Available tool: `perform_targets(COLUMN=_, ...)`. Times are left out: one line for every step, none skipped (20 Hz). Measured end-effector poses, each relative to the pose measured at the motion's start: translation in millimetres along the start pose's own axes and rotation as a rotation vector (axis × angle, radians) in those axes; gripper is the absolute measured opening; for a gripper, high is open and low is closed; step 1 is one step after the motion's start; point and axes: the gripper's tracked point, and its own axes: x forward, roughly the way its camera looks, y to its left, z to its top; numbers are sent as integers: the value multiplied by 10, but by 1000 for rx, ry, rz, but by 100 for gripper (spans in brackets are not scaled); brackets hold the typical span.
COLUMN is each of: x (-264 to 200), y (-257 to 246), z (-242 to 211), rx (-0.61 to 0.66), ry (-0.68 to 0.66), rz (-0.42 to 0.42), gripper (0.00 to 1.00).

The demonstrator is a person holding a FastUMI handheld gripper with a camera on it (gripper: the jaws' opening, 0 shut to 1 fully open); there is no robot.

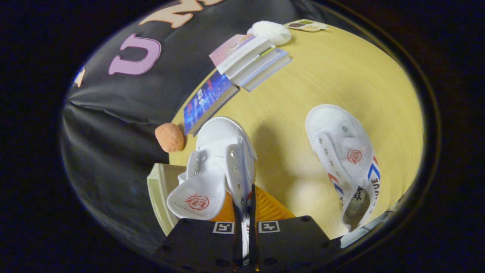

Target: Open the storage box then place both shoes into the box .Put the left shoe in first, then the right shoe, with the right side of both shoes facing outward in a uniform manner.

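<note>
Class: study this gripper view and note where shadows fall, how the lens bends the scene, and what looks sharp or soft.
Gripper view: the held shoe, clamped between the fingers, casts a soft shadow on the yellow table toward the second shoe; fisheye bows the table edge and books; the shoes look sharp, the far white ball softer.

My gripper (pixel 245 212) points forward and down, and its two fingers (pixel 238 216) stand almost together, with only a thin gap between them. They pinch the side wall of the shoe (pixel 221 167), one finger on each face of the cloth by the eyelets, and the shoe hangs from that grip, toe pointing away from me.
</note>
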Motion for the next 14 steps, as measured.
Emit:
perform_targets(x=-82, y=182, z=62, rx=4, ry=-20, rz=27, gripper=9)
perform_targets(x=-164, y=359, z=106, rx=-3, ry=-37, rz=53, gripper=9)
perform_targets(x=-239, y=552, z=154, rx=-13, ry=-58, rz=76, gripper=9)
perform_targets(x=-310, y=736, z=184, rx=-25, ry=-70, rz=99, gripper=9)
perform_targets(x=-376, y=942, z=209, rx=-41, ry=-84, rz=124, gripper=9)
perform_targets(x=-418, y=1136, z=194, rx=-59, ry=-89, rz=151, gripper=9)
perform_targets(x=-445, y=1326, z=163, rx=-71, ry=-83, rz=177, gripper=9)
perform_targets(x=-469, y=1496, z=103, rx=-81, ry=-74, rz=200, gripper=9)
perform_targets(x=-449, y=1648, z=34, rx=-92, ry=-66, rz=218, gripper=9)
perform_targets(x=-419, y=1779, z=-61, rx=-104, ry=-55, rz=232, gripper=9)
perform_targets(x=-356, y=1895, z=-160, rx=-113, ry=-47, rz=240, gripper=9)
perform_targets(x=-283, y=1977, z=-293, rx=-123, ry=-28, rz=242, gripper=9)
perform_targets(x=-196, y=2035, z=-429, rx=-126, ry=-10, rz=237, gripper=9)
perform_targets(x=-106, y=2073, z=-580, rx=-131, ry=13, rz=228, gripper=9)
